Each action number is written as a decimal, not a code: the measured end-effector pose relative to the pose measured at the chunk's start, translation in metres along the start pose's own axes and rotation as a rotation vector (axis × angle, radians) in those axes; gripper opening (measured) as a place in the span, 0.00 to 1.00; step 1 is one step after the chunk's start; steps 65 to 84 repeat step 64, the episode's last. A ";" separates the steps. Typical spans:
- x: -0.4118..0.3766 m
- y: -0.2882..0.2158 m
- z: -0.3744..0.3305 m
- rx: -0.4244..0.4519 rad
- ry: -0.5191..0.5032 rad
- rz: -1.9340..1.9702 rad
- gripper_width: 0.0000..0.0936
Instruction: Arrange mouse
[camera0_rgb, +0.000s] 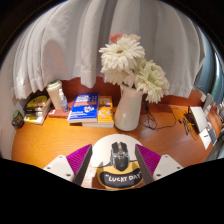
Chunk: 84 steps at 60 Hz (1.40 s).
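**Mouse on its pad, right between the fingers**

Gripper view, and here is the scene: the gripper (114, 168) sits low over a warm orange-brown wooden desk (60, 140), its two fingers spread wide apart, the purple-magenta pads (81, 158) angled out to either side. The jaws are open, pressing on nothing.

Between those fingers lies a white rounded mouse pad (103, 160) printed with "LUCKY DAY" lettering, and on top of it rests the small dark grey computer mouse (120, 155). There is a clear gap between the mouse and each finger; it sits on the pad on its own.

Beyond the fingers, mid-desk, a white ceramic vase (128, 108) stands upright, holding a bunch of large white daisy-like flowers (135, 68). Just beside the vase lies a stack of blue-covered books (88, 108), and further along a pale upright box (57, 97) with more books (38, 106) next to it. On the far side of the vase, a white device (200, 124) rests near the desk edge. Sheer white curtains (70, 45) hang behind everything.
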<state>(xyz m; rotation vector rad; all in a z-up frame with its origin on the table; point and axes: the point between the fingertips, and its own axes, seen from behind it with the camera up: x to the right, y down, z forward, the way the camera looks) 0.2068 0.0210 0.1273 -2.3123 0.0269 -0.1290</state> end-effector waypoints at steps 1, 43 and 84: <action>-0.006 -0.005 -0.009 0.013 -0.003 0.000 0.93; -0.276 0.000 -0.206 0.206 -0.144 -0.020 0.92; -0.288 0.021 -0.218 0.197 -0.116 -0.022 0.91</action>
